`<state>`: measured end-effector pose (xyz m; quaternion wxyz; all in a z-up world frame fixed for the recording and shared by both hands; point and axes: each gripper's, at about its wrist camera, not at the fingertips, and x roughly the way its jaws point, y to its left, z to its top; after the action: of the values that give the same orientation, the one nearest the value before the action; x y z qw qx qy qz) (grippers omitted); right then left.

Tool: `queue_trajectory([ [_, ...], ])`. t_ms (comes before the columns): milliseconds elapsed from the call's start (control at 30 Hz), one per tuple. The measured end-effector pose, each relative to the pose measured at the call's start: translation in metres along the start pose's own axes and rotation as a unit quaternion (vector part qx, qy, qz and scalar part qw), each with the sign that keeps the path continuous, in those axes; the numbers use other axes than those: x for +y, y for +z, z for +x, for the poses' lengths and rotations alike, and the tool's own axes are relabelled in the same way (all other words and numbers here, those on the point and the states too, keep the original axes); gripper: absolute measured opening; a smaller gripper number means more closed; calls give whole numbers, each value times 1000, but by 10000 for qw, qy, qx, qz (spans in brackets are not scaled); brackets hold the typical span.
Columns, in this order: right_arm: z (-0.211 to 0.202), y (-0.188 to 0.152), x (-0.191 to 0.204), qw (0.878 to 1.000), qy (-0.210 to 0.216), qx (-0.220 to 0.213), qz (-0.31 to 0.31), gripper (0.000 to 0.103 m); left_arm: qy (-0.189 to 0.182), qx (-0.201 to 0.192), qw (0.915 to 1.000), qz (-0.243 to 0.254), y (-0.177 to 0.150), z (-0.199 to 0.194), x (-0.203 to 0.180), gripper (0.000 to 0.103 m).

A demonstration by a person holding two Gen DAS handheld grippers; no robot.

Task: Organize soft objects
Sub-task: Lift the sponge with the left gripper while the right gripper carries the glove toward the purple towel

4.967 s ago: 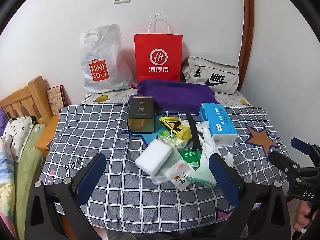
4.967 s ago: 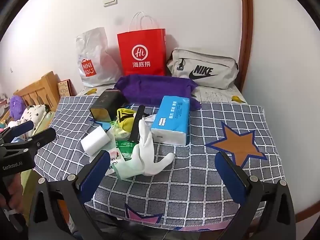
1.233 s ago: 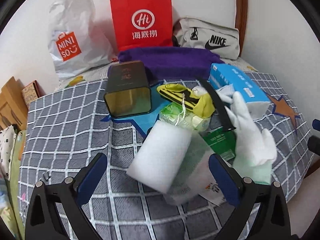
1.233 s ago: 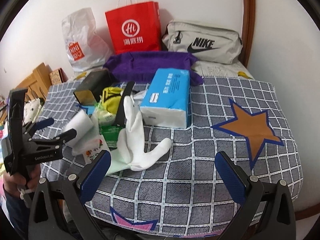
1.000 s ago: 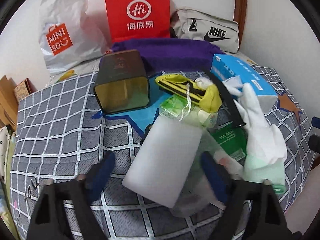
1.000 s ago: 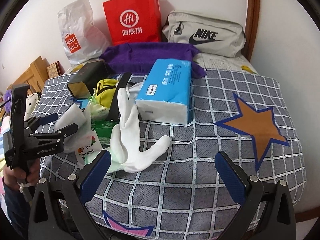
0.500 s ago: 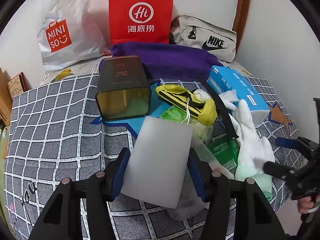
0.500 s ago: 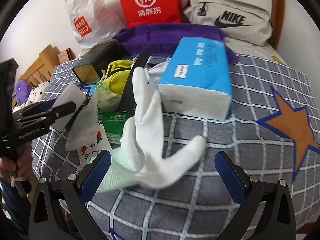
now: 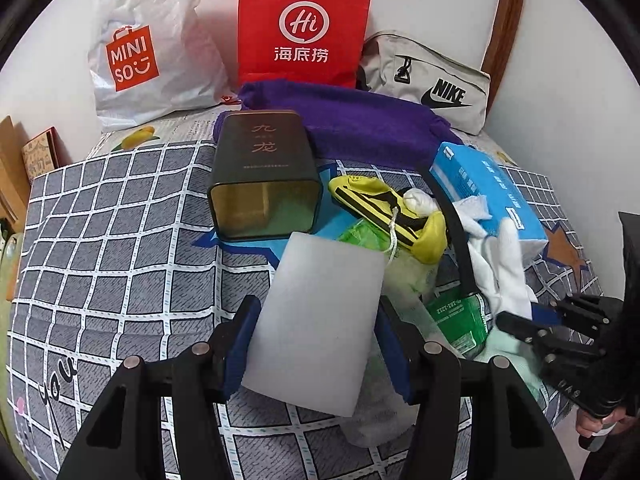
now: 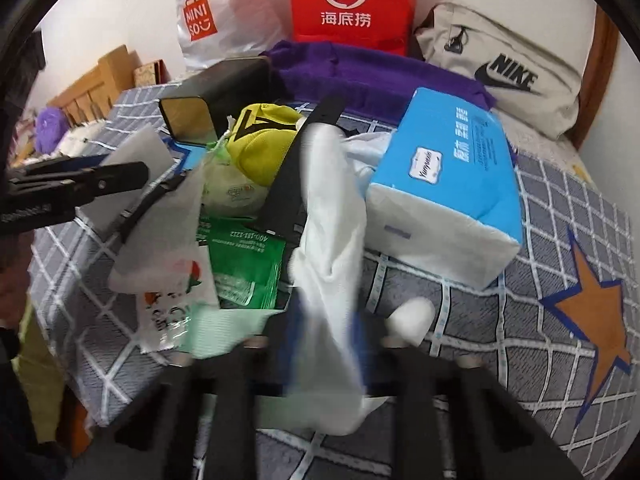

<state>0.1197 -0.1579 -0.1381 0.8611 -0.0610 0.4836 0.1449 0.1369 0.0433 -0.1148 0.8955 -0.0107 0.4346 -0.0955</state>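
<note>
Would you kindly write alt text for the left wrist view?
The left gripper clamps a white foam block over a checked bedspread, beside a dark tin, yellow pouch and blue tissue pack.

We count three bags along the wall: one white plastic bag (image 9: pixel 148 52), one red paper bag (image 9: pixel 304 28) and one grey waist bag (image 9: pixel 428 80), with one purple towel (image 9: pixel 352 124) lying in front of them. On the checked cloth (image 9: pixel 100 240) we find one dark tin (image 9: pixel 260 176), one white foam block (image 9: pixel 320 320), one blue tissue pack (image 9: pixel 488 192), one yellow pouch (image 9: pixel 392 208), one green sachet (image 9: pixel 460 316), one black strap (image 9: pixel 456 232) and one white glove (image 10: pixel 332 208). We also record two grippers, the left gripper (image 9: pixel 316 344) and the right gripper (image 10: pixel 324 344).
</note>
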Motion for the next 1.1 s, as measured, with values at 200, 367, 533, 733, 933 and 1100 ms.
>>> queue_trajectory([
  [200,-23,-3,-13,10000,0,-47,82,15,-38,-33,10000,6,7,-9,-4,55],
  [367,-43,0,-21,9995,132,-163,254,10,19,-113,9999,48,17,-20,-7,55],
  [533,-61,11,-21,9988,286,-344,219,8,66,-140,9998,93,28,-27,-9,55],
  [733,-55,13,-24,9997,128,-145,121,9,45,-140,9998,157,36,-27,-11,55],
  [933,-32,5,-21,9994,325,143,60,48,-32,-1,9999,108,36,-16,-10,55],
  [1100,-9,6,-19,9993,264,257,78,40,1,74,10000,42,36,-11,-5,55],
])
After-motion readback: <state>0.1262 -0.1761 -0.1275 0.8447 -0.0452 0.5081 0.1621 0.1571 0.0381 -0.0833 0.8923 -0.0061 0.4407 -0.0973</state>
